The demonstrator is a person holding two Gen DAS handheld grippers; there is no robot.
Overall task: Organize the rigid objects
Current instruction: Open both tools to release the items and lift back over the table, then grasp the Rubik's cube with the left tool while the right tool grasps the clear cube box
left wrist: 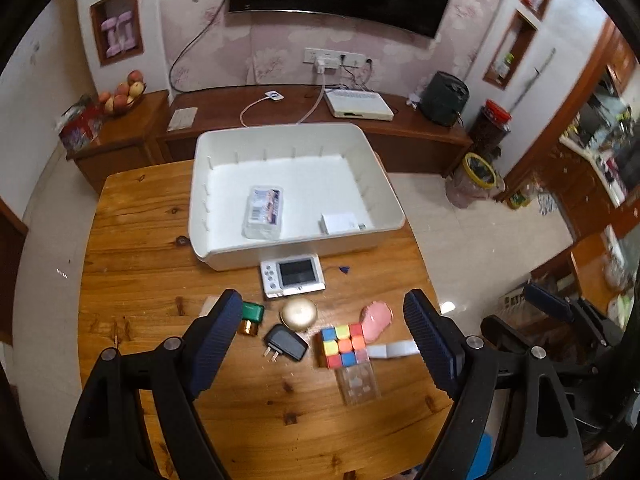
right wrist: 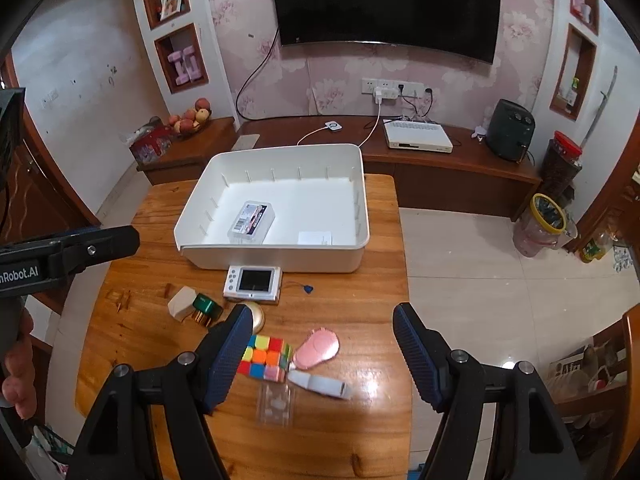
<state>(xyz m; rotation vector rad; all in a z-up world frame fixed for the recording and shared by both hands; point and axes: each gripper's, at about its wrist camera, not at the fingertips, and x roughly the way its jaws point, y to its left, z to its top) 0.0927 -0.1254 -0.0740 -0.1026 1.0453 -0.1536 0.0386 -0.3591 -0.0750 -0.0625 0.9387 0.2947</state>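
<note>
I see the white bin [left wrist: 384,216] at the tabletop's [left wrist: 132,240] far side, holding a clear box [left wrist: 264,212]. The cube [left wrist: 342,344] lies nearer me than the bin. My left gripper [left wrist: 326,334] and right gripper [right wrist: 320,354] both hover spread apart, empty.

- The right gripper's left finger [right wrist: 226,356] covers part of the gold disc [right wrist: 256,314] and the cube's [right wrist: 266,358] left edge.
- Left gripper's finger [left wrist: 218,330] hides the cream box behind it.

Both wrist views above shared table [left wrist: 132,240]
</note>
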